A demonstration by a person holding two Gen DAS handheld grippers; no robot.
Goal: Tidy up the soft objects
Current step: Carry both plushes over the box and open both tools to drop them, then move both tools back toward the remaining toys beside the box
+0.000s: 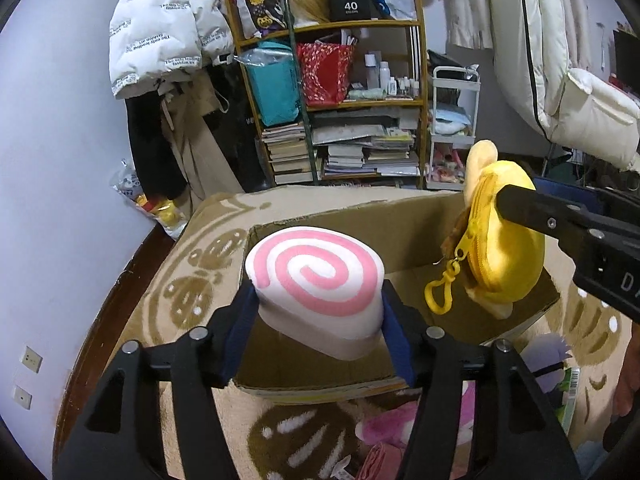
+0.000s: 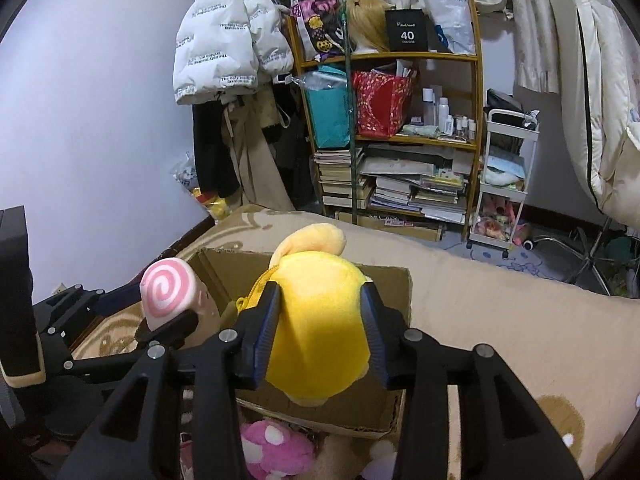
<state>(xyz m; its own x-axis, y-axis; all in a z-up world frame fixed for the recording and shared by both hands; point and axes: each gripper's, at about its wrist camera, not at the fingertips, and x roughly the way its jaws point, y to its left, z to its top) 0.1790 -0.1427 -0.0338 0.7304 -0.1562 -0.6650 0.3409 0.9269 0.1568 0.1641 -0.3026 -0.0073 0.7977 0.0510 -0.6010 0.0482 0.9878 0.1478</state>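
Nearest the left wrist lens we find the left gripper [image 1: 320, 312], its blue-padded jaws closed narrow on a swirl plush [image 1: 316, 276], a soft white wedge with a pink spiral face. Nearest the right wrist lens, the right gripper [image 2: 320, 328] is clamped on a yellow plush pouch [image 2: 316, 320], rounded and velvety, with a zipper and a yellow plastic clip [image 1: 440, 292] dangling from it.

Both items hang above a cardboard box [image 1: 400, 220] that sits open-topped on a beige patterned blanket [image 1: 192, 280]. From the left tongs, the box floor lies directly beneath and onward toward 12 o'clock. From the right tongs, the opening lies below and toward 10 o'clock, the pouch sitting nearer the box's right edge. We judge the left hand better centred over the opening, so it seems the readier to release.

The swirl plush lies with its long axis pointing away from the left lens, spiral face up. The pouch hangs roughly upright in the left wrist view. Both compress visibly under the pads, so we expect them to drop loosely and settle without bouncing out.

Further pink plush toys [image 2: 272, 448] lie on the blanket at 6 o'clock, short of the box, evidently not yet sorted.
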